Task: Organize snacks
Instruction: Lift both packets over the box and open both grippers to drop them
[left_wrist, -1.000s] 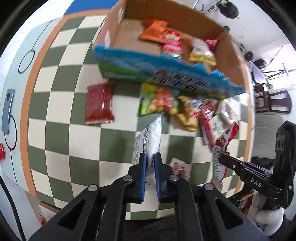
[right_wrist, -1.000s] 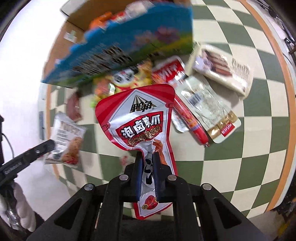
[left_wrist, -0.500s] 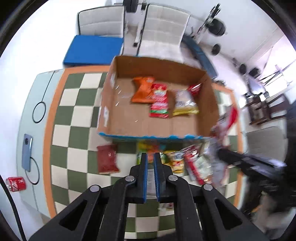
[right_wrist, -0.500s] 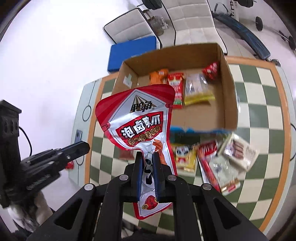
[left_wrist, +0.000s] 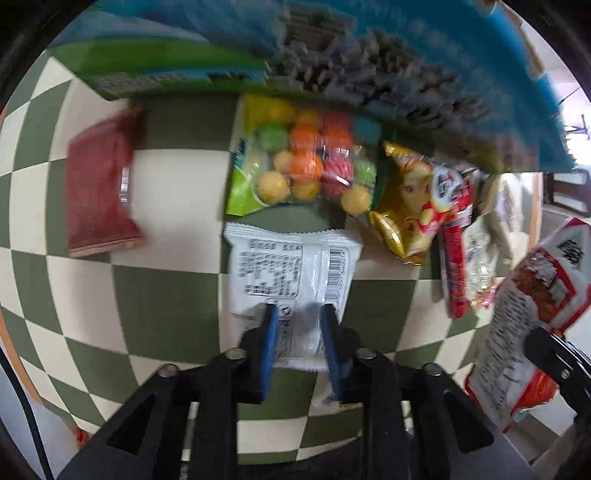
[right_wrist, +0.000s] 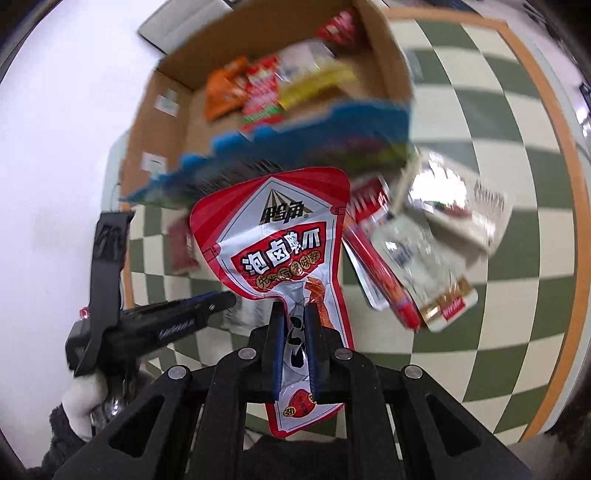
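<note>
Lying between the spread fingers of the left gripper (left_wrist: 298, 315), the white packet (left_wrist: 291, 267) sits near the box (left_wrist: 369, 55). The right gripper (right_wrist: 294, 323) pinches the red pouch (right_wrist: 275, 236) below the box.

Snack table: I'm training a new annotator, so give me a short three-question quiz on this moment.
1. True or false: the right tool is clamped on a red and white pouch.
2. The white packet between the left tool's fingers lies: A) in the cardboard box B) on the checkered table C) on a chair.
3. Fill in: the candy bag holds colourful ____.

Key: 1 true; 2 B; 3 balls.
</note>
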